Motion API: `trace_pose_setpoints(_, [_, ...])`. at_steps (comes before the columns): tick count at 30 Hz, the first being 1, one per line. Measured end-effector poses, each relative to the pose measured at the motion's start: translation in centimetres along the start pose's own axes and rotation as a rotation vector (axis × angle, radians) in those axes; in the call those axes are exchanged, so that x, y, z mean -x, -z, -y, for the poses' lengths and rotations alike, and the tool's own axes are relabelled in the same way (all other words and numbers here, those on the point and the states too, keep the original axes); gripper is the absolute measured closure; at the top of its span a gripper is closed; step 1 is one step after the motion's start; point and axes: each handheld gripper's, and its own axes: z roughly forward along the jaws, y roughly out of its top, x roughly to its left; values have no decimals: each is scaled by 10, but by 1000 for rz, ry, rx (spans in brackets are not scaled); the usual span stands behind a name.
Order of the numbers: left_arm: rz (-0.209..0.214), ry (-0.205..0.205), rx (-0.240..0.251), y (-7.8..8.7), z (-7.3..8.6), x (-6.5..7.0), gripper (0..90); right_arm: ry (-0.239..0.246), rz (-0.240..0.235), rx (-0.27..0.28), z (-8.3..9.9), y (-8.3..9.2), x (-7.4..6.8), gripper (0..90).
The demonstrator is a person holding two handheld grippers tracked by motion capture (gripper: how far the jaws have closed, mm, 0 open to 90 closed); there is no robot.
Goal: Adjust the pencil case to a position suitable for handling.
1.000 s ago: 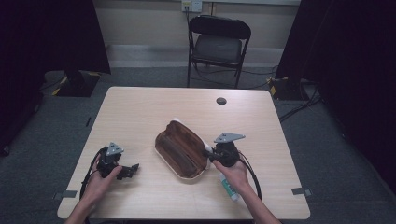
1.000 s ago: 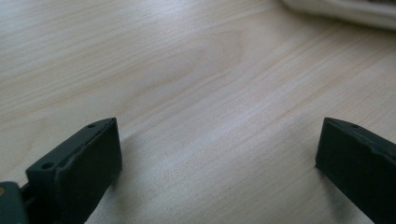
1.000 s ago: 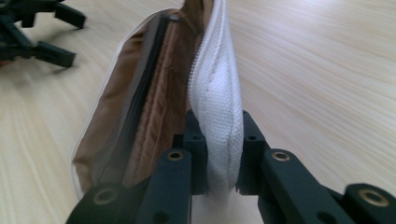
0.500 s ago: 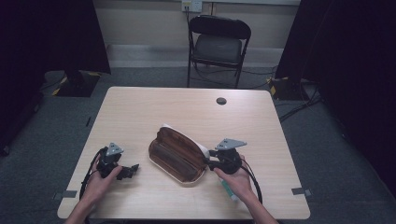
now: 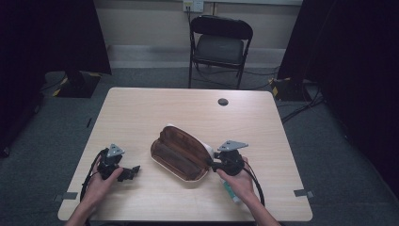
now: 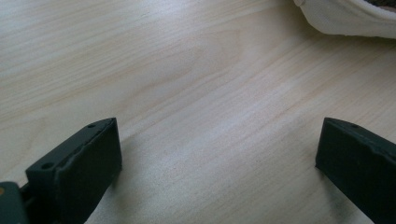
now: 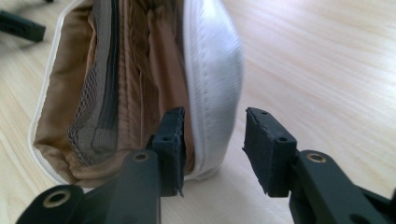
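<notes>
Open white pouch point(image 5: 181, 153) with brown lining near the table's point(image 5: 141, 108) front edge, its end wall between the right gripper's point(image 7: 212, 140) parted, unclamped jaws; left gripper point(image 5: 134, 170) jaws wide apart.

a recording studio or lab (black curtains point(image 5: 56, 33), lone folding chair point(image 5: 219, 44), taped table point(image 5: 188, 113)).

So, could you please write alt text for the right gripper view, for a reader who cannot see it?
An open white pouch with a tan lining and a mesh pocket lies on a light wooden table. The right gripper has its two black jaws parted around the pouch's white edge, one jaw inside the opening and one outside, with a gap on the outer side.
</notes>
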Motion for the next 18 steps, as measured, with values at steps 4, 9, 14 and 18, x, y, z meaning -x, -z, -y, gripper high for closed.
trace_pose_setpoints(4, [0,0,0,0,0,0,0,11,7,-25,3,-5,-4,560])
trace_pose_setpoints(9, [0,1,0,0,0,0,0,-14,38,-31,5,-3,-1,554])
trace_pose_setpoints(14, [0,0,0,0,0,0,0,-54,77,-20,9,2,3,690])
trace_pose_setpoints(18, [0,0,0,0,0,0,0,-57,68,-15,8,1,5,758])
